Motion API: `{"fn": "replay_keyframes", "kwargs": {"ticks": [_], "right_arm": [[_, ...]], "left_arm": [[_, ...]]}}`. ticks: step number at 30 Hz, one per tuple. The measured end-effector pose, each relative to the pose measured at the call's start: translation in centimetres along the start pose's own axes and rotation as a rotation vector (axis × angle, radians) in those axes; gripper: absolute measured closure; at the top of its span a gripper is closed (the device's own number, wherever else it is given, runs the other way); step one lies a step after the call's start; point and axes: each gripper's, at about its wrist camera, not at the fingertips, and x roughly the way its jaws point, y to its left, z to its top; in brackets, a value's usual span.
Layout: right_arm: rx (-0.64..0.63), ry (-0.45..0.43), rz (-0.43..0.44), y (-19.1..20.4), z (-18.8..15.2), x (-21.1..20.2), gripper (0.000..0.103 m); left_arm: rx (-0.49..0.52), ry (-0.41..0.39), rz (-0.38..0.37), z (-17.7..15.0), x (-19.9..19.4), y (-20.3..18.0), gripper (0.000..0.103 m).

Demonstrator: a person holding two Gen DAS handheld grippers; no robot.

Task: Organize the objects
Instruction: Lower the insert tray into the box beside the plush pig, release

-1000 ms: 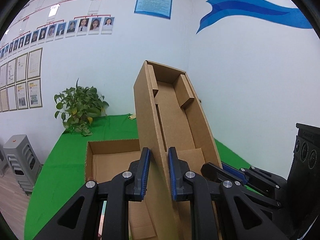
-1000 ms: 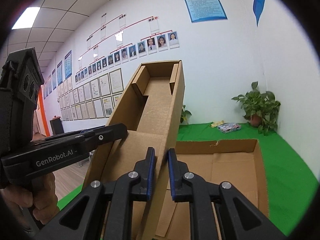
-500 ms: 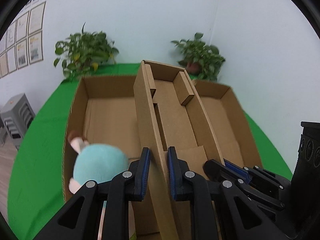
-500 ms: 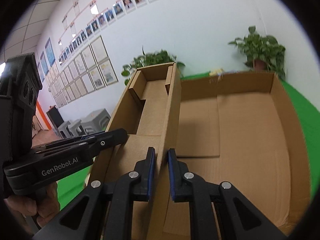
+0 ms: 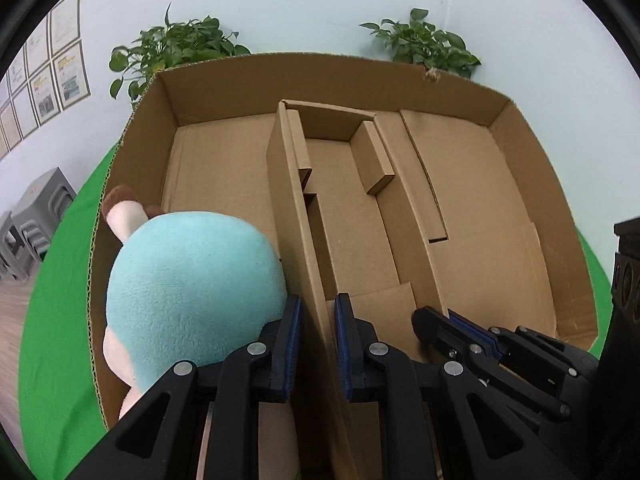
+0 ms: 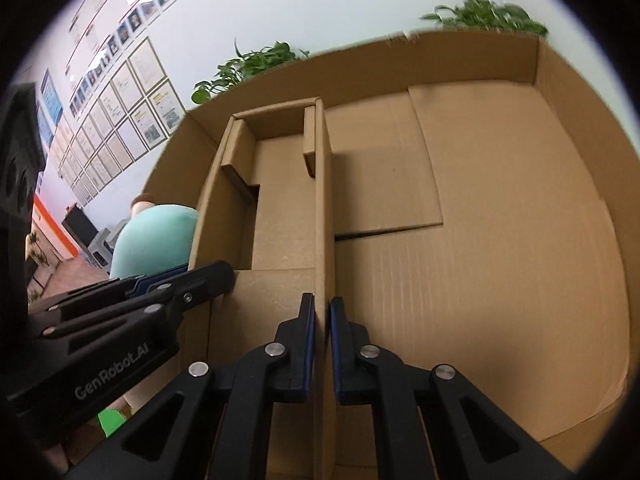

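Both grippers have tipped the narrow cardboard tray (image 5: 348,216) from steeply raised a second ago down into the big open cardboard box (image 5: 532,184), where it now lies low over the floor, between the side walls. Left gripper (image 5: 316,344) clenches the tray's left wall; right gripper (image 6: 322,344) clenches its right wall. The teal plush toy (image 5: 192,288) sits in the box's left part, pressed against the tray's left wall. Whether the tray rests on the floor, cannot tell. Judgement: placing step nearly done; letting go likely comes next.
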Motion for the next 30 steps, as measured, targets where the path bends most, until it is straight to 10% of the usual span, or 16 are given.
{"fn": "replay_keyframes", "kwargs": {"ticks": [8,16,18,23,27,30], "right_arm": [[0.013,0.006,-0.026,1.0,-0.2,0.1,0.096],[-0.016,0.039,-0.088,2.9,0.3,0.7,0.089],[-0.018,0.059,-0.072,2.9,0.3,0.6,0.082],[-0.034,-0.024,-0.018,2.3,0.1,-4.6,0.018],[-0.162,-0.129,-0.106,2.3,-2.2,-11.7,0.014],[-0.195,-0.167,-0.147,1.4,-5.0,-15.7,0.0]], "left_arm": [[-0.031,-0.097,0.024,-0.7,-5.6,2.2,0.086],[-0.134,-0.276,0.1,-4.7,-13.6,4.2,0.053],[-0.135,-0.311,0.127,-6.0,-15.7,4.0,0.049],[-0.137,-0.387,0.219,-9.5,-20.0,3.0,0.031],[-0.115,-0.482,0.309,-13.1,-23.9,1.2,0.0],[-0.108,-0.495,0.306,-15.9,-25.3,-0.4,0.0]]}}
